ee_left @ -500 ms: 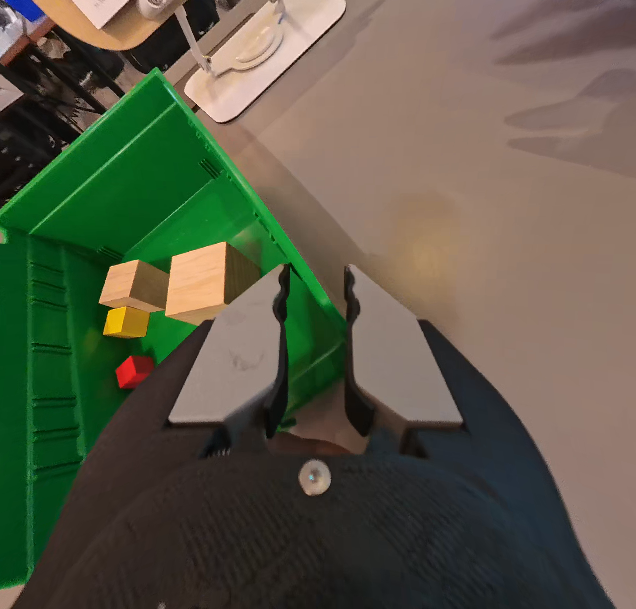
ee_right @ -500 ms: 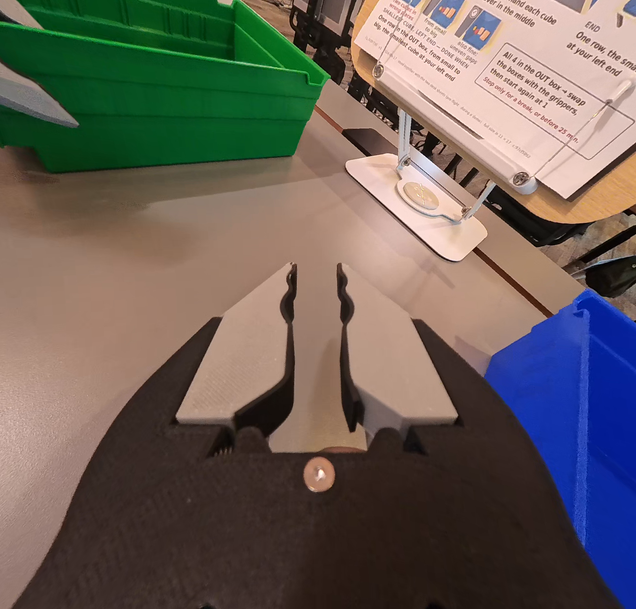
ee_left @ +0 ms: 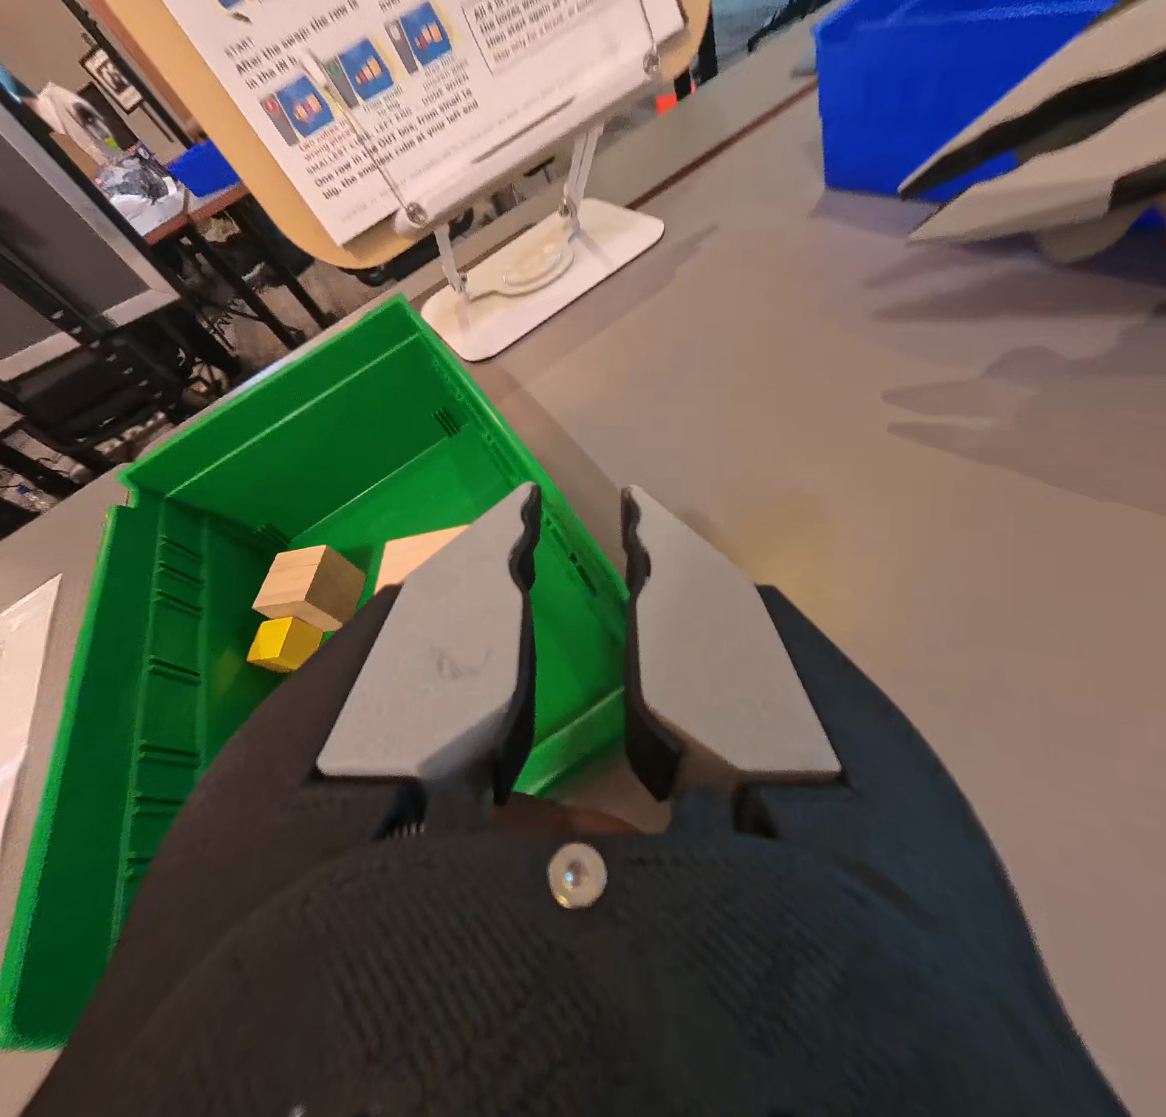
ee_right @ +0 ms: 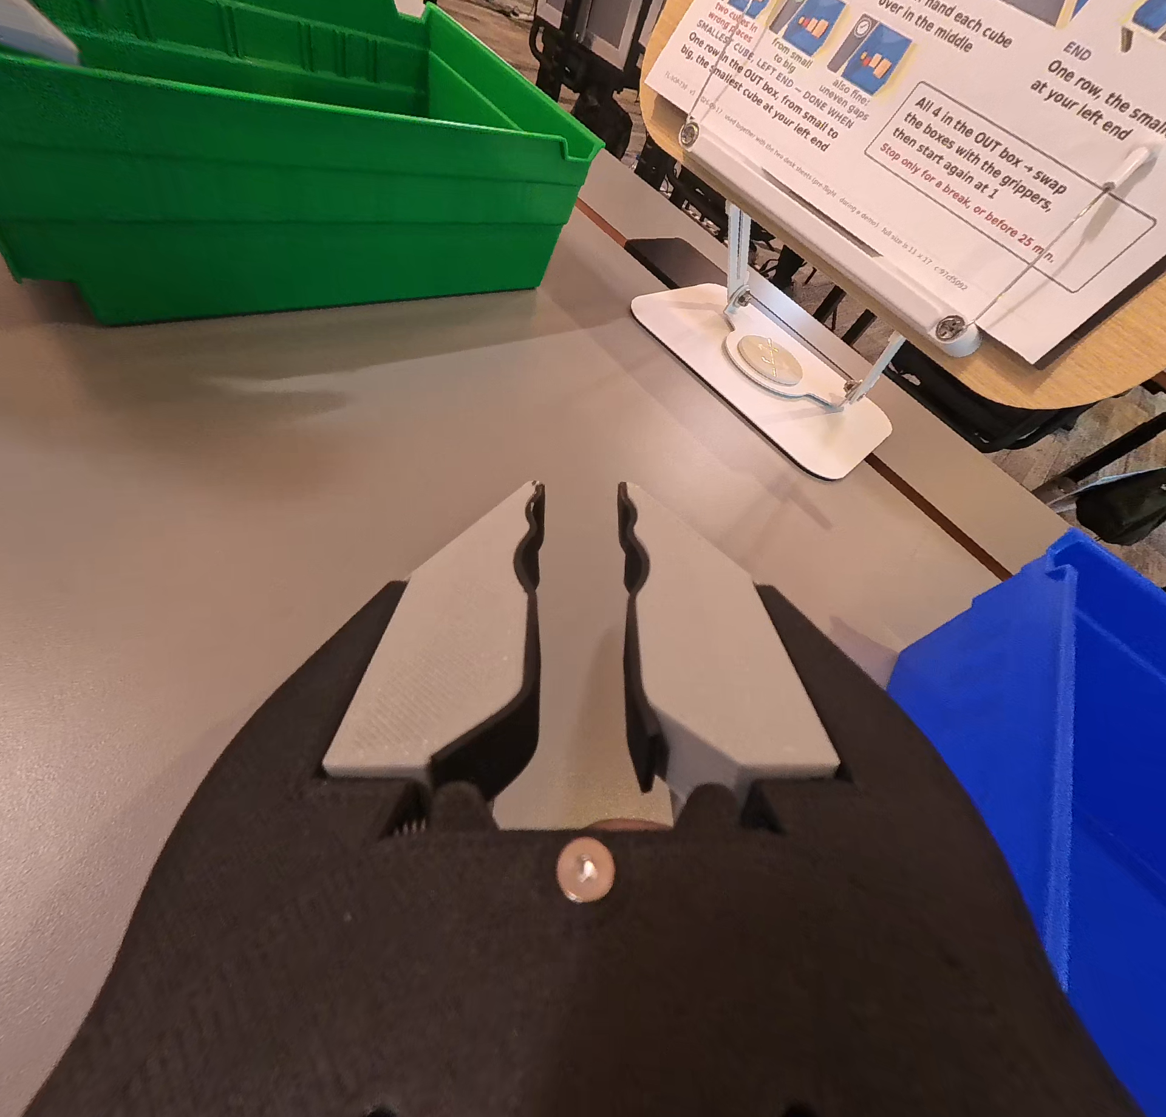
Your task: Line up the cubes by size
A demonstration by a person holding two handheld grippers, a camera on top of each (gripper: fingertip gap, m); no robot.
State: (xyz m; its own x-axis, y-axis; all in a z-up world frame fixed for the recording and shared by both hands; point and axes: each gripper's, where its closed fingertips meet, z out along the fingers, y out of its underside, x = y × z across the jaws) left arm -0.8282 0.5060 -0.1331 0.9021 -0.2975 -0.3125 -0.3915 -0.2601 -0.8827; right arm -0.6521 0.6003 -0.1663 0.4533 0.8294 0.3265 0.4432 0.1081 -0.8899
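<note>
In the left wrist view a green bin (ee_left: 189, 676) holds a mid-size wooden cube (ee_left: 309, 582), a yellow cube (ee_left: 281, 644) in front of it, and a larger wooden cube (ee_left: 410, 556) partly hidden behind my left finger. My left gripper (ee_left: 580, 506) is open and empty above the bin's right wall. My right gripper (ee_right: 580, 493) is open and empty over the grey table, between the green bin (ee_right: 284, 203) and a blue bin (ee_right: 1041, 771). It also shows at the upper right of the left wrist view (ee_left: 1035, 159).
A white stand (ee_left: 549, 266) with an instruction sheet on a wooden board (ee_left: 391, 77) stands at the table's far edge, also in the right wrist view (ee_right: 770, 380). The blue bin (ee_left: 946, 64) sits at the right. White paper (ee_left: 19, 676) lies left of the green bin.
The left gripper has tilted up and pulled back. The red cube is now hidden behind it, and the sheet, blue bin and right gripper have come into its view. The right gripper barely moved.
</note>
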